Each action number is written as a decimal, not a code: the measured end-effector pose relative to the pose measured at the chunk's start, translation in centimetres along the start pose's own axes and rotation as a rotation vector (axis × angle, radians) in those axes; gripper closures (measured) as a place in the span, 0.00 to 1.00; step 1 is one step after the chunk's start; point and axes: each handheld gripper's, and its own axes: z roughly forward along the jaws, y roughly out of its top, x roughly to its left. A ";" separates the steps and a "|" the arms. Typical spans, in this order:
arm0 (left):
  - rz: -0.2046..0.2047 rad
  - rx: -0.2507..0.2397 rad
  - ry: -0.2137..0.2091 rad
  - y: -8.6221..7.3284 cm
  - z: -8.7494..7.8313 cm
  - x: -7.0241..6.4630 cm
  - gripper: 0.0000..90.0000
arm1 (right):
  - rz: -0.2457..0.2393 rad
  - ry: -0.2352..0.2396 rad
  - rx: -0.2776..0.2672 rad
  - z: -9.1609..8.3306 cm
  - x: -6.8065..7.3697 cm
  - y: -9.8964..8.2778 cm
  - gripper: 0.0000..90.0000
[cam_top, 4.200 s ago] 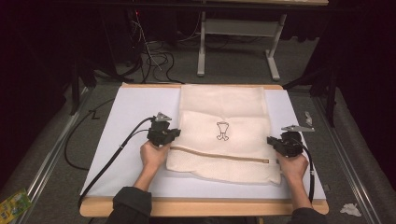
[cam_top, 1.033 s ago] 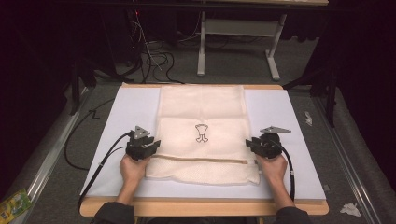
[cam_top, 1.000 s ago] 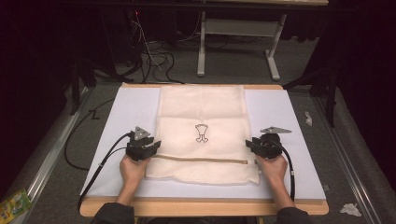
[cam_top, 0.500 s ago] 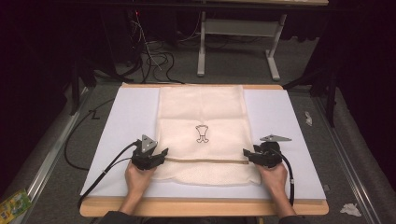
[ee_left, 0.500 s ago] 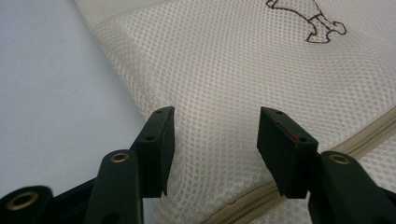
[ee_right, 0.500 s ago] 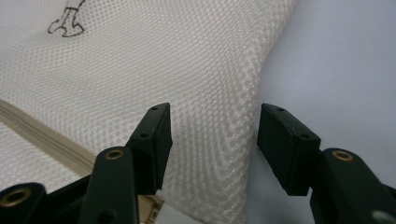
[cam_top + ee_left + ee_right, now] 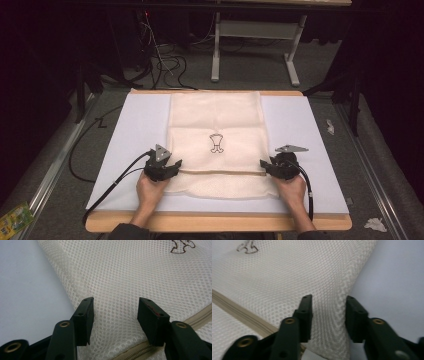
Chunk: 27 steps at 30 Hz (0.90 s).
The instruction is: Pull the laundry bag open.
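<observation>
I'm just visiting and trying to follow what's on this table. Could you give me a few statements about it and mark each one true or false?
1. The mesh bag lies on a white mat. True.
2. The bag is bright blue. False: it is cream.
3. The left gripper is at the bag's left edge, the right gripper at its right edge. True.
4. The left gripper is clamped shut on the zip. False: its jaws stand apart over the mesh.
5. A small dark emblem sits on the bag. True.
6. The bag hangs in the air. False: it lies on the mat.
</observation>
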 end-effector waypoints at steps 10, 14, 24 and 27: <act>-0.023 0.009 0.002 0.7 -0.1 0.3 0.52 | -0.054 0.032 -0.004 -0.1 0.0 0.3 0.97; 0.023 -0.018 0.027 1.5 -1.0 -0.3 0.52 | -0.051 0.049 -0.033 -1.0 0.0 0.5 0.98; 0.081 -0.046 -0.072 3.6 -1.1 -3.5 0.51 | -0.050 0.073 -0.053 -1.6 0.2 0.8 0.98; 0.078 -0.056 -0.120 4.2 -0.7 -4.6 0.53 | -0.043 0.088 -0.065 -1.7 0.1 0.8 0.98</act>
